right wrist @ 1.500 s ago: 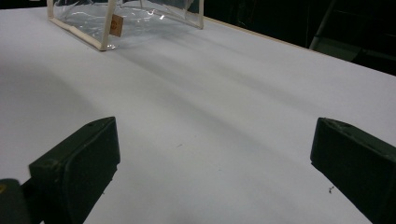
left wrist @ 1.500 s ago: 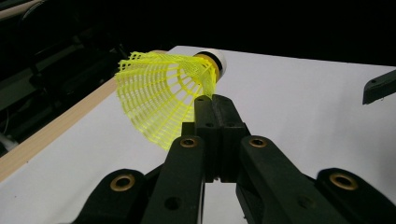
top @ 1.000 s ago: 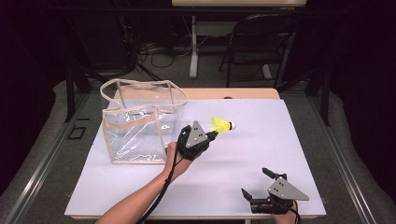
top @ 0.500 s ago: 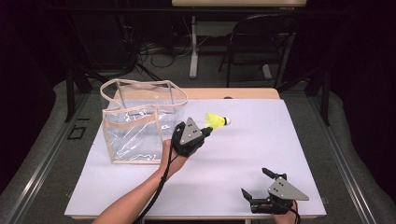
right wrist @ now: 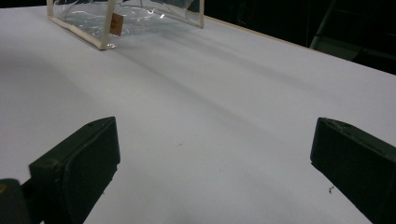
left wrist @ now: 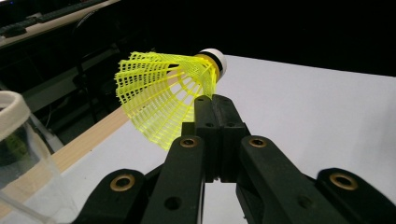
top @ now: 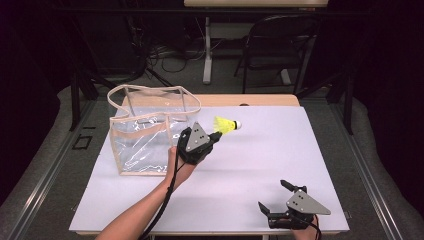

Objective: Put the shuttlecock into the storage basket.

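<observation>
Holding a yellow shuttlecock above the white tabletop, the left hand-held gripper has its jaws closed together on the lower edge of the mesh skirt. In the left gripper view the two black jaws meet flush, pinching the skirt of the shuttlecock just below its neck; the white cork tip with a dark band points away from the camera and to the right, and the open skirt flares toward the left. The item is off the surface, carried in the air just beside the right wall of a clear plastic bag with cream trim and handles. That bag stands upright and open at the left rear of the tabletop. A corner of it appears at the lower left of the left gripper view.

The right hand-held gripper sits low at the near right edge of the tabletop, well apart from the shuttlecock and the bag. Its jaws stand wide apart with nothing between them; the right gripper view shows bare white surface between the two pads, and the bag far off at the upper left.
</observation>
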Available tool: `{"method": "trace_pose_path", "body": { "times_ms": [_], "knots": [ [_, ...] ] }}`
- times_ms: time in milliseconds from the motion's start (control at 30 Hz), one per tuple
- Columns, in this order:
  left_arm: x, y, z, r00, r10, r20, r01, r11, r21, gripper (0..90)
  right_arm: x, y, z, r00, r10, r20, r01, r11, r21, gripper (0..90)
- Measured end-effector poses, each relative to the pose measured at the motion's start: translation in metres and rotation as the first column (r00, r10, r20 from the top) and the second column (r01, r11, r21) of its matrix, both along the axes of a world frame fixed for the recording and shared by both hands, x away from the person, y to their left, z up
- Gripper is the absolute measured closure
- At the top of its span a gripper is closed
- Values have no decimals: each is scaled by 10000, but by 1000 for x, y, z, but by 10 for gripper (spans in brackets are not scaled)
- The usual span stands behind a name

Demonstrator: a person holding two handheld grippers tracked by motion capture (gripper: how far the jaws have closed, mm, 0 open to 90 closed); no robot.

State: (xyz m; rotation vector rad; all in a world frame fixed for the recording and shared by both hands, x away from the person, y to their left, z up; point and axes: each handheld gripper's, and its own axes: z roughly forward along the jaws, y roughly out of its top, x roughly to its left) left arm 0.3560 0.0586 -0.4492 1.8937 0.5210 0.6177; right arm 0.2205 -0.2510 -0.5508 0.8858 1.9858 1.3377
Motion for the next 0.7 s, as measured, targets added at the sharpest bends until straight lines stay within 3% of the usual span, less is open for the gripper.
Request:
{"method": "trace_pose_path", "body": {
  "times_ms": [700],
  "knots": [
    [3, 14, 12, 9991, 358, 209, -351, 9988, -334, 900, 0, 0, 0, 10000, 11, -9, -11, 10000, -15, 11]
  ]
}}
